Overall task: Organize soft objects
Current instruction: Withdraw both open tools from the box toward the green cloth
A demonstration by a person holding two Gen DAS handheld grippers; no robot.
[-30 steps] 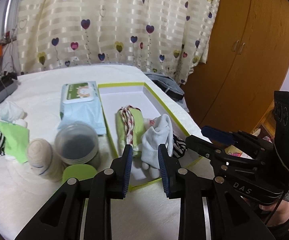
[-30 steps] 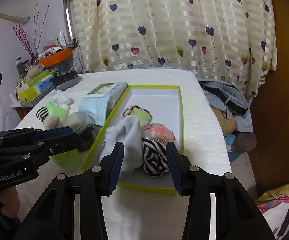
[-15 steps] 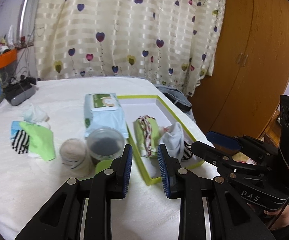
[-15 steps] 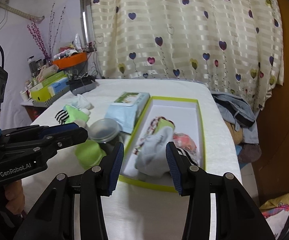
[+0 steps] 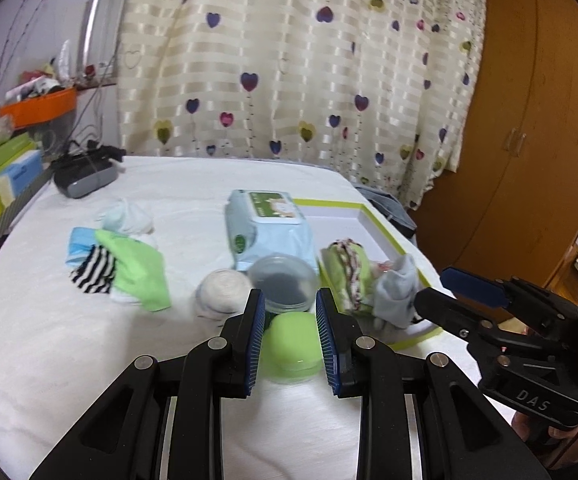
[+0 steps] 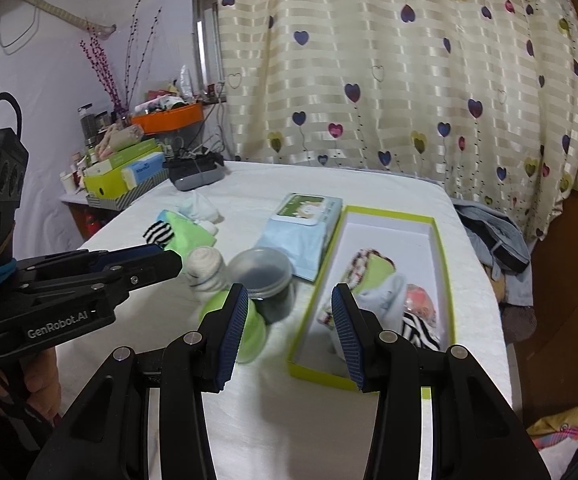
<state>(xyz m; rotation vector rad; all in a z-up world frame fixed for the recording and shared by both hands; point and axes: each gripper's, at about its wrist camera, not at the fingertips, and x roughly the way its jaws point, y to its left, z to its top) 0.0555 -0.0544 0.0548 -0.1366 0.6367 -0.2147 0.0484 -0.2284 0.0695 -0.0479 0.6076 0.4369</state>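
Note:
A white box with a green rim (image 6: 445, 280) holds a green sock with a patterned cuff (image 6: 377, 270), a pale grey sock (image 6: 389, 296) and a striped sock (image 6: 421, 332). On the white cloth lie a rolled cream sock (image 5: 223, 290) and a pile of green, striped and blue socks (image 5: 129, 268). My left gripper (image 5: 290, 304) hangs open above a green lid (image 5: 293, 346) without touching it. My right gripper (image 6: 289, 300) is open and empty, near the box's front end. Each gripper also shows in the other's view, the right gripper (image 5: 435, 286) and the left gripper (image 6: 165, 256).
A wipes pack (image 5: 269, 232) and a clear jar (image 5: 283, 284) sit left of the box. A black device (image 5: 85, 176) is at the back left, with cartons (image 6: 125, 172) beyond the table edge. Clothes (image 6: 497, 240) hang off the right side, by a wooden wardrobe (image 5: 529, 120).
Both grippers have drawn back from the box and risen a little, so the box and socks look smaller. The left view has swung leftward, from the box onto the green lid. Jaws unchanged.

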